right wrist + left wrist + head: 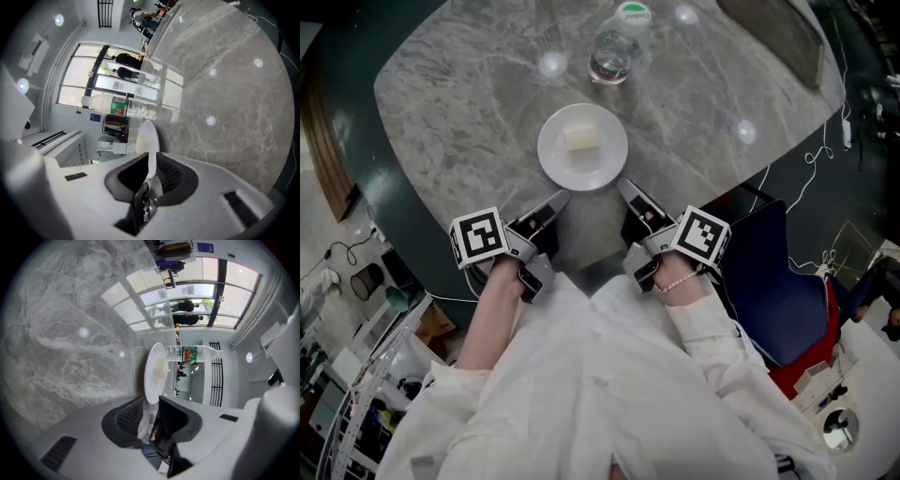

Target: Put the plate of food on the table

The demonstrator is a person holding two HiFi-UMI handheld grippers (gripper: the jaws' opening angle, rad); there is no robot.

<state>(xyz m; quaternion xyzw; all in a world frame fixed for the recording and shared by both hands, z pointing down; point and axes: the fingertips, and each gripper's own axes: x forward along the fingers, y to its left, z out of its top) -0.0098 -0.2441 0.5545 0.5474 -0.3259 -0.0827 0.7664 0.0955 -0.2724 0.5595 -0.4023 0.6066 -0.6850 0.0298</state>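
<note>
Plate (582, 150) sits on table (469, 103) near its front edge, food block (581, 138) on it. Bottle (615, 49) behind plate. Left gripper (555, 201) on plate's near-left rim, right gripper (626, 187) on its near-right rim. Chair (773, 272) right of table.

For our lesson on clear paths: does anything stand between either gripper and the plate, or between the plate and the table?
Nothing visible does. The left gripper and the right gripper each clamp the plate at its near rim. The water bottle stands on the table beyond the plate, apart from it.
</note>
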